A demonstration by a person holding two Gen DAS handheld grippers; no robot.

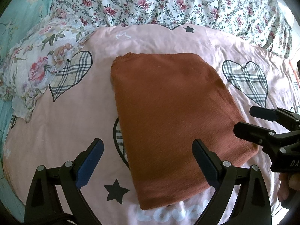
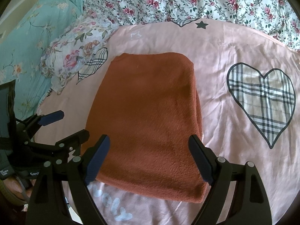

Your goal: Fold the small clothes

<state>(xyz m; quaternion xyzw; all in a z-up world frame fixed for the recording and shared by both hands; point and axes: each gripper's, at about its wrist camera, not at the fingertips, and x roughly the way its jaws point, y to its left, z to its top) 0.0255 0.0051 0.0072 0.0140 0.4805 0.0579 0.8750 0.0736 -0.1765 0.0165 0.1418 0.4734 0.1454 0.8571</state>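
Note:
A rust-orange knit garment [image 1: 168,120] lies folded into a flat rectangle on the pink bed sheet [image 1: 78,123]; it also shows in the right wrist view [image 2: 148,123]. My left gripper [image 1: 148,159] is open and empty, hovering over the garment's near left corner. My right gripper [image 2: 149,153] is open and empty above the garment's near edge. In the left wrist view the right gripper [image 1: 243,120] shows open at the garment's right edge. In the right wrist view the left gripper [image 2: 73,123] shows open at its left edge.
A floral pillow [image 1: 37,69] lies at the left on the sheet. A white floral quilt [image 1: 168,1] is bunched along the far side. A turquoise cover [image 2: 24,43] lies at the far left. The sheet [image 2: 234,140] has plaid hearts and stars.

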